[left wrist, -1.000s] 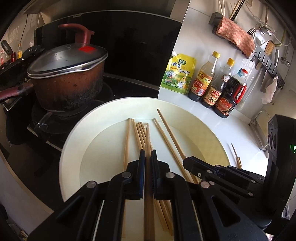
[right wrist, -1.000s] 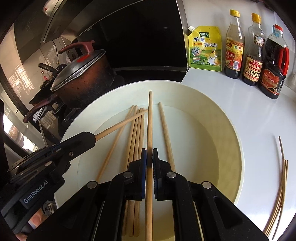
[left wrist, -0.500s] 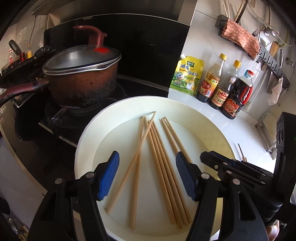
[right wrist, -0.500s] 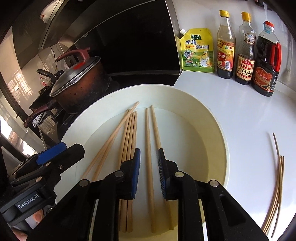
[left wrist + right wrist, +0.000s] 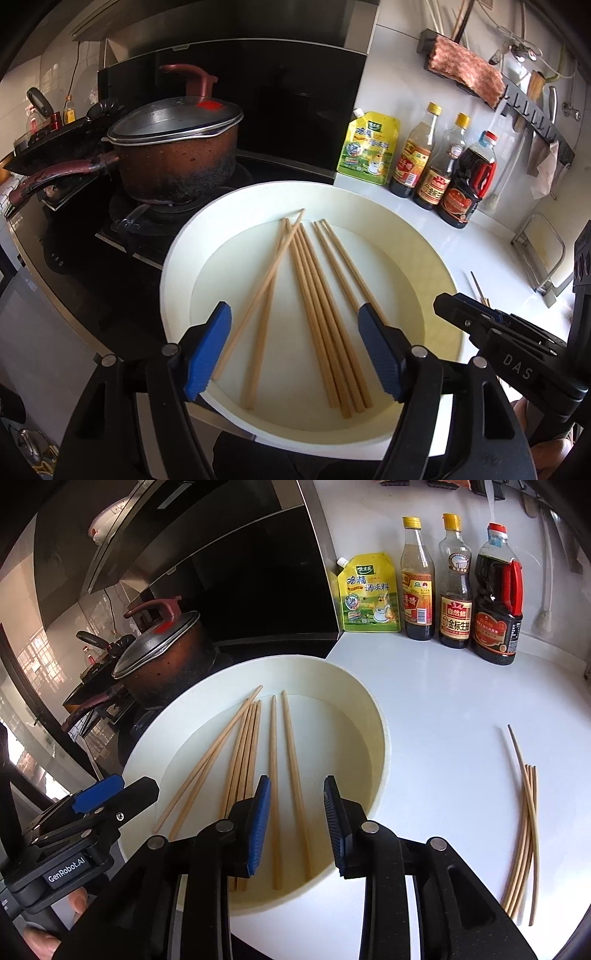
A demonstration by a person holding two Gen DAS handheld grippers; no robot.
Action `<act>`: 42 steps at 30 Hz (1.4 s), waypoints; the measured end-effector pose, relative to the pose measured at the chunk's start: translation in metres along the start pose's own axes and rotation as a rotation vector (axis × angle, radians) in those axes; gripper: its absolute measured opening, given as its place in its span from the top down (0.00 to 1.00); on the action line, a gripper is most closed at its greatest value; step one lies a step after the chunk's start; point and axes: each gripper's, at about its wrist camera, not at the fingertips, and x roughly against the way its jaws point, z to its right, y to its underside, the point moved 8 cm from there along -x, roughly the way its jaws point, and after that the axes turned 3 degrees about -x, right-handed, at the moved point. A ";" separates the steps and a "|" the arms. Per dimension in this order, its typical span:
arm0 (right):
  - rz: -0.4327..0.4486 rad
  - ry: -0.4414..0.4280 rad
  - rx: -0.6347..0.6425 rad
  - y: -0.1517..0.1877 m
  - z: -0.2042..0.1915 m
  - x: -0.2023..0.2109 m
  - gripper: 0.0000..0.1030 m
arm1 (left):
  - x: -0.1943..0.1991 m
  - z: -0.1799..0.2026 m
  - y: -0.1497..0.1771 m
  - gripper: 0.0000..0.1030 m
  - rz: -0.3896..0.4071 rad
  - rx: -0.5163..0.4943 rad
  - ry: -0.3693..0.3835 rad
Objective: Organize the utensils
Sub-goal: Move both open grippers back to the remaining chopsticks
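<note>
Seven chopsticks (image 5: 317, 306) lie in the white basin (image 5: 177, 258) in our left wrist view: two crossed at the left, three close together in the middle, two to the right. Our left gripper (image 5: 293, 354) hangs over their near ends, jaws wide apart and holding nothing. A lidded pot (image 5: 173, 155) sits on the stove beyond, and bottles (image 5: 436, 166) line the wall.

From our right wrist view, the right gripper (image 5: 297, 827) also has its jaws apart, empty, above the pair of chopsticks (image 5: 284, 771) nearest the basin's (image 5: 376, 738) right wall. More sticks (image 5: 524, 830) lie on the white surface (image 5: 443, 720), well apart from the basin. The left gripper (image 5: 107, 794) shows at the left edge.
</note>
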 end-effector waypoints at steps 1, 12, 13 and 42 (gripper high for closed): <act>0.006 -0.001 -0.004 0.001 0.003 0.004 0.70 | 0.001 0.004 0.001 0.29 -0.002 -0.005 0.005; 0.039 0.039 -0.021 0.016 0.043 0.042 0.67 | 0.010 0.061 0.019 0.29 -0.031 -0.065 0.055; 0.042 0.045 -0.023 0.018 0.048 0.046 0.66 | 0.011 0.067 0.020 0.29 -0.032 -0.072 0.060; -0.034 0.271 -0.123 0.064 0.222 0.050 0.57 | -0.016 0.209 0.075 0.26 -0.111 -0.259 0.159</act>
